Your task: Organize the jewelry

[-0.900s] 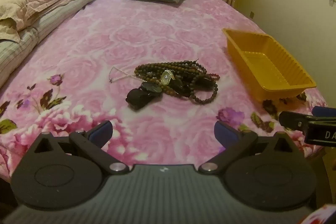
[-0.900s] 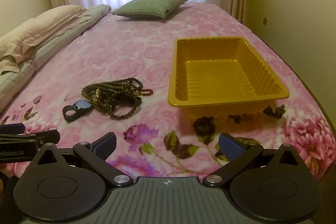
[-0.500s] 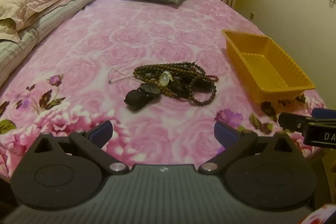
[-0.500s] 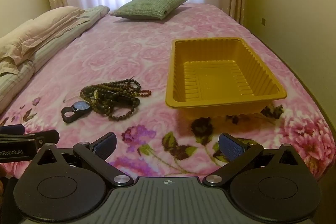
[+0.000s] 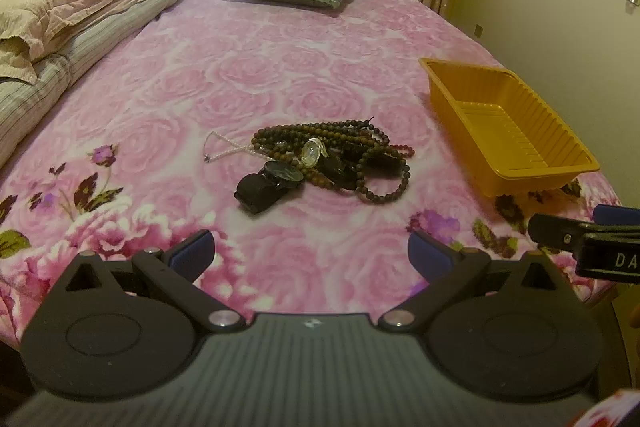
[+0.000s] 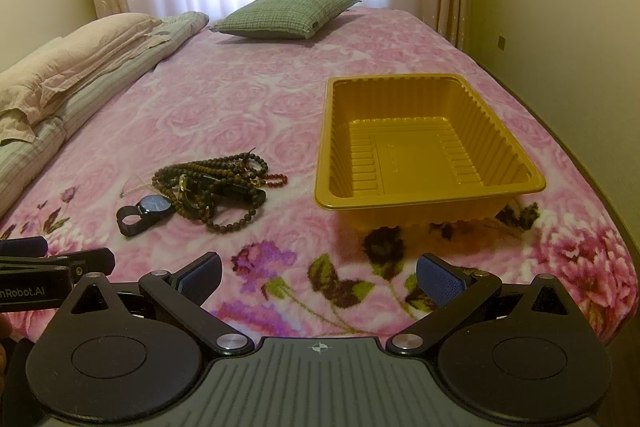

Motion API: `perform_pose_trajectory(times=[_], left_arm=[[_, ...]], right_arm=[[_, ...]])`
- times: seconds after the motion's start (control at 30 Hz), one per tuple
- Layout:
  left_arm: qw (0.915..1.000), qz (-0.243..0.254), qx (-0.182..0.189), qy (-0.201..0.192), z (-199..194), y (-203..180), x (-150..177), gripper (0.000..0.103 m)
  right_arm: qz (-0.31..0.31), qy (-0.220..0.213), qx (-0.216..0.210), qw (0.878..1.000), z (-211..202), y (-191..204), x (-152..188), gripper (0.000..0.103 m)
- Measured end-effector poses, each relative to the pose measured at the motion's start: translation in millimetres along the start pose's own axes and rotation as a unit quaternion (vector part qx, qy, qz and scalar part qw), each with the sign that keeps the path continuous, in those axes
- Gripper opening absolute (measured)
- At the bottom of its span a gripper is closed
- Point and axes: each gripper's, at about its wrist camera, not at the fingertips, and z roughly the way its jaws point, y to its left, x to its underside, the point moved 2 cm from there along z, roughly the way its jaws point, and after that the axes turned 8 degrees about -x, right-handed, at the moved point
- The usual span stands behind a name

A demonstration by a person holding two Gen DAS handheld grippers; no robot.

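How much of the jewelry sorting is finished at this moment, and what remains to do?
Nothing looks done: the yellow tray is empty. The bead necklaces, black watch, silver watch and pearl chain lie piled on the pink bedspread. Nothing is in hand: the left gripper and right gripper are open. Every piece is left to move.

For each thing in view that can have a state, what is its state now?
Left hand-held gripper: open, holding nothing.
Right hand-held gripper: open, holding nothing.
Yellow ribbed plastic tray: upright, empty.
Brown wooden bead strands: tangled in a heap on the pink floral blanket.
Black round watch: lying at the heap's edge.
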Motion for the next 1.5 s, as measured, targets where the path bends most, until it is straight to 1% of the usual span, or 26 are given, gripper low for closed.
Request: perform_pose_trajectory(times=[1.5], left_arm=[[1.0,-0.003,0.005,0.004,-1.1,1.3,2.3,0.102]], right_arm=[[0.002,-0.001,0.001,1.0,-1.3,-2.5,0.7,0.103]])
